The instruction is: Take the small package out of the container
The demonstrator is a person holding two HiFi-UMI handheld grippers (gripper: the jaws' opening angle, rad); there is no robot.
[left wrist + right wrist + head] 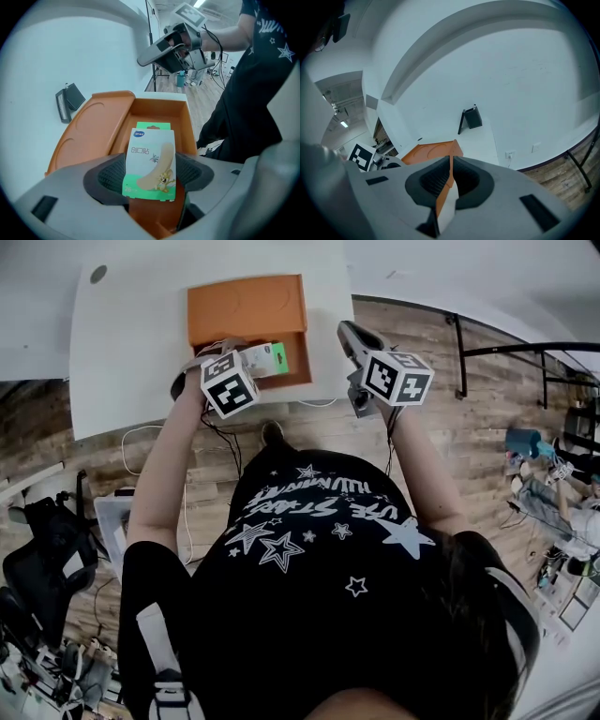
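The orange container (246,307) lies open on the white table (122,352), its lid flat beside the tray (159,110). The small package (151,159) is a green and white plaster pack. My left gripper (150,174) is shut on its lower part and holds it upright just above the tray's near end. In the head view the package (273,359) sticks out past the left gripper (251,360) at the container's front edge. My right gripper (349,332) hangs in the air to the right of the container, jaws together with nothing between them (450,180). The container's corner (436,152) shows beyond it.
A small black device (69,101) stands on the table beyond the lid, also seen from the right gripper (472,118). The table's front edge runs just below the container. Cables (141,442) hang under it. An office chair (47,563) stands at the left, a black metal frame (525,351) at the right.
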